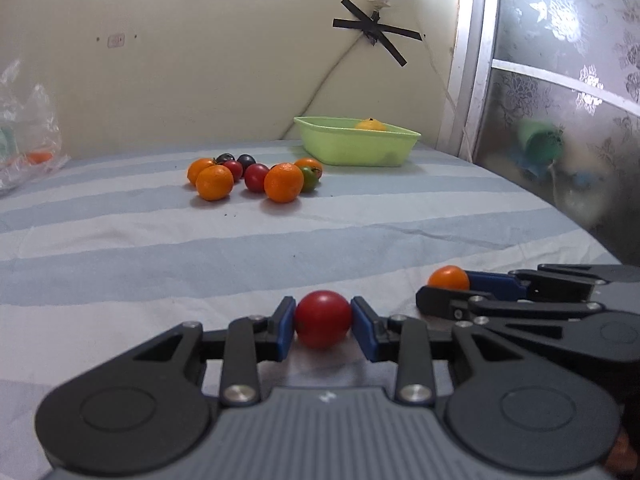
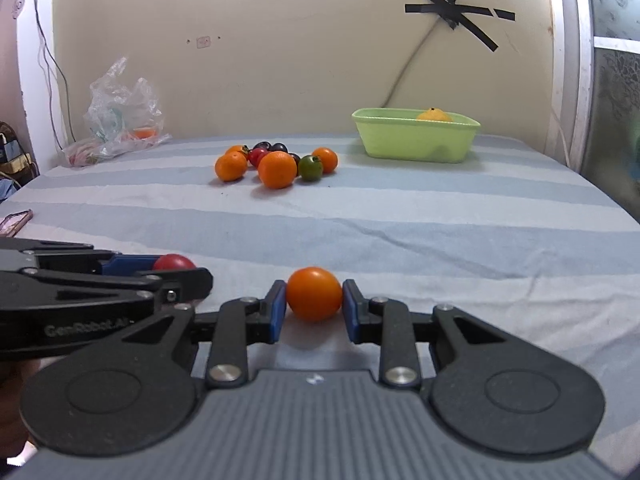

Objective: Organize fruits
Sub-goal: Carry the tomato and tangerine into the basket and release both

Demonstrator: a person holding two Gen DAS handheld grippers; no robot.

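My left gripper (image 1: 322, 322) is shut on a red tomato (image 1: 322, 319), held low over the striped cloth. My right gripper (image 2: 314, 300) is shut on an orange tomato (image 2: 314, 294); it also shows in the left wrist view (image 1: 448, 278) at the right. The left gripper appears in the right wrist view (image 2: 176, 266) with the red tomato (image 2: 174, 262). A pile of oranges (image 1: 283, 182), red, dark and green tomatoes (image 1: 256, 177) lies far ahead (image 2: 276, 169). A green tub (image 1: 356, 140) (image 2: 416, 138) holds a yellow fruit (image 1: 371, 124).
A crumpled plastic bag (image 2: 120, 116) lies at the back left by the wall. A phone (image 2: 15, 221) lies at the left edge. A glass door (image 1: 568, 92) stands on the right. The striped cloth (image 1: 200, 264) covers the surface.
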